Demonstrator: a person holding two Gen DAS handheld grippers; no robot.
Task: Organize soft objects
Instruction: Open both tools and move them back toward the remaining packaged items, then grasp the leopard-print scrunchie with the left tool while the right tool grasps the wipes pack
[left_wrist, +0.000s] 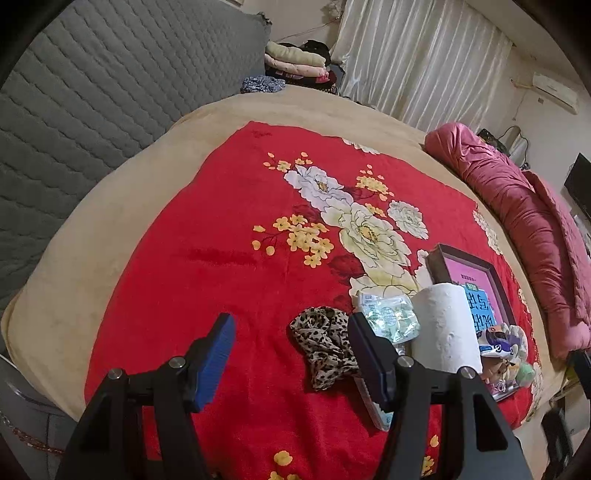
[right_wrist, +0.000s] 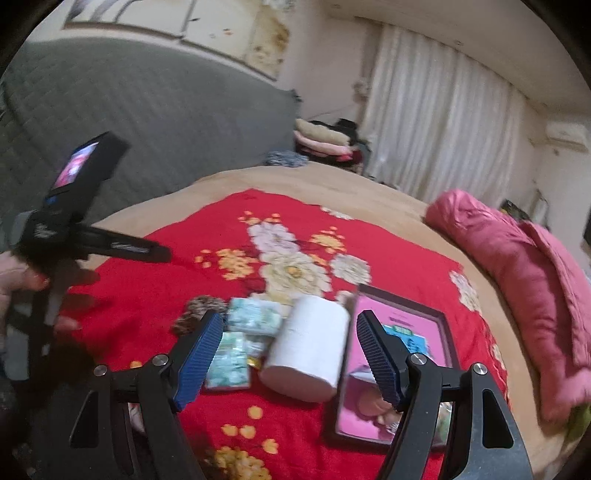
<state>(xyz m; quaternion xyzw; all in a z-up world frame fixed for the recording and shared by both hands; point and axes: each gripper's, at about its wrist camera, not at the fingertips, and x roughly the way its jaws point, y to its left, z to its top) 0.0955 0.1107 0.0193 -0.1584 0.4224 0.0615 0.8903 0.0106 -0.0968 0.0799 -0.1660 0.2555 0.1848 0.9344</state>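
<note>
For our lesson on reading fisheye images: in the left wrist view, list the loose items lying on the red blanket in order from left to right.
leopard-print scarf → packets of tissues → roll of white paper → dark box with pink lining

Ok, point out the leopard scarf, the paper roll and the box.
leopard scarf (left_wrist: 325, 347): left wrist view, middle of the crumpled cloth.
paper roll (right_wrist: 308, 347): right wrist view, its white side.
box (right_wrist: 439, 321): right wrist view, dark rim.
</note>
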